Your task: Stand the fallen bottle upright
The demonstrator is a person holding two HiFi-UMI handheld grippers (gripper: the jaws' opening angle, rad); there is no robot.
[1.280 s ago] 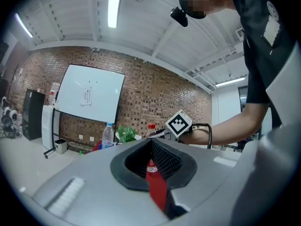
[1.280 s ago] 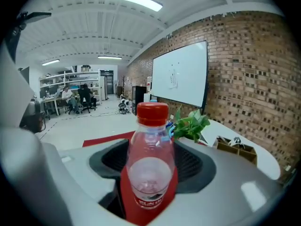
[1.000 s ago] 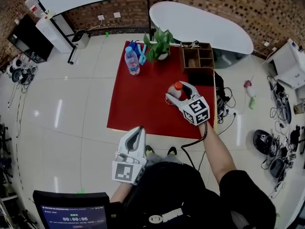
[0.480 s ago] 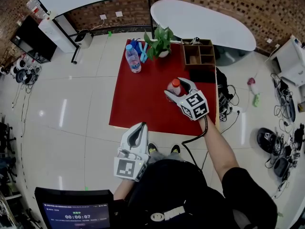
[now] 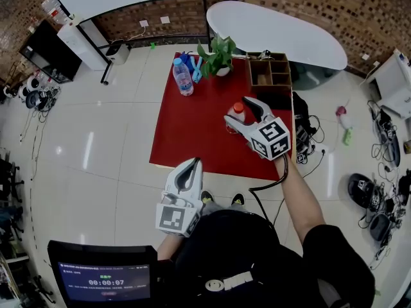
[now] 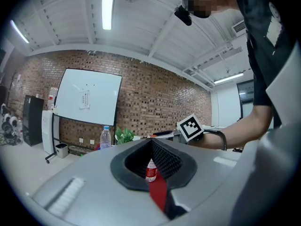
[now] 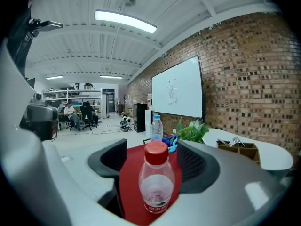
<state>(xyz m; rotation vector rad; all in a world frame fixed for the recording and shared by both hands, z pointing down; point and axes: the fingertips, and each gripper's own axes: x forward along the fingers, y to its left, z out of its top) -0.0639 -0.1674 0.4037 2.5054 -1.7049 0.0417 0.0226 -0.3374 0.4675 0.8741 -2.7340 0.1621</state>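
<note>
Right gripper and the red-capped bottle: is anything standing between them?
Nothing visible. The bottle stands upright on the red table, directly between the jaws of the right gripper, which have just been opening and stand clear of it.

bottle (image 7: 155, 185) — small, clear plastic, red screw cap, red label band near the base. Upright, cap up, base flat on the red tabletop (image 5: 186, 133), no visible tilt. It sits in the right half of the top, near the right edge, on the near side of the wooden organizer (image 5: 270, 74) and apart from it. Stands free between the jaws of the right gripper (image 5: 236, 110), which have just been opening — gap on both sides, no pad touching. Can't tell the contents.
</note>
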